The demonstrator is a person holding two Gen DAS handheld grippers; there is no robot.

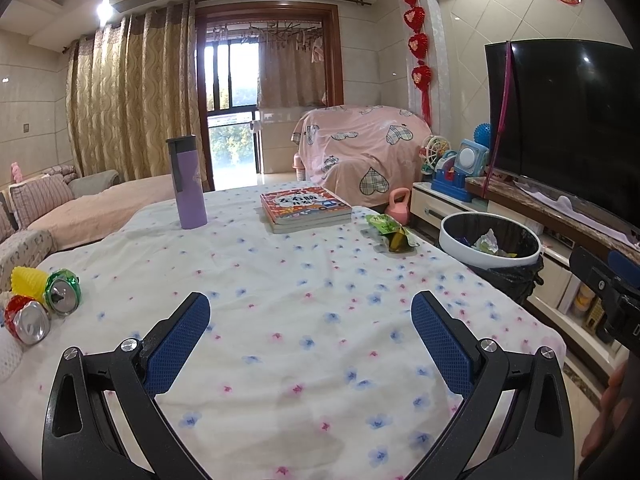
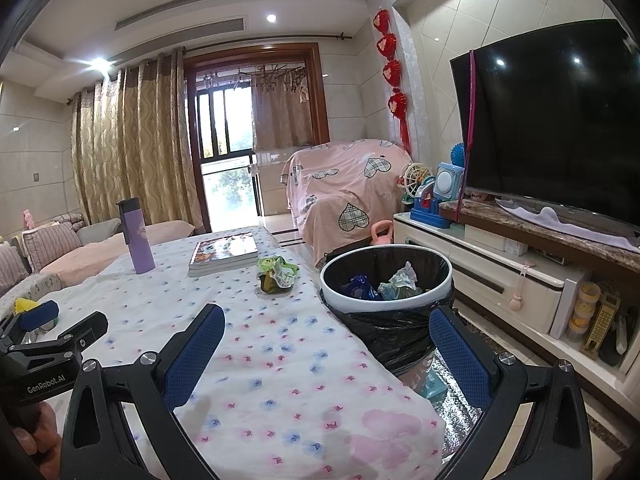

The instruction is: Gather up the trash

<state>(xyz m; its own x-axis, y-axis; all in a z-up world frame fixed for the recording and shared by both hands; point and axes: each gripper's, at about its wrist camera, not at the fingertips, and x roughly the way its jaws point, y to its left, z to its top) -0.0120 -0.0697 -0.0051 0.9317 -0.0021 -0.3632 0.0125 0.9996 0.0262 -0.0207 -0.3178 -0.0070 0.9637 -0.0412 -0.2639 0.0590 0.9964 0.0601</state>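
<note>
Above the flower-print tablecloth, the left gripper is hovering with its blue pads spread wide and holding nothing; the right gripper is likewise standing wide and empty, straddling the table edge beside the trash bin; the bin is already containing crumpled wrappers. The remaining trash is lying in two places: a green snack wrapper near the far right edge, close to the bin, and two crushed cans at the left edge. The step in hand appears to be selecting the next piece; the next move is probably calling for the right gripper to advance toward the wrapper and close on it.
</note>
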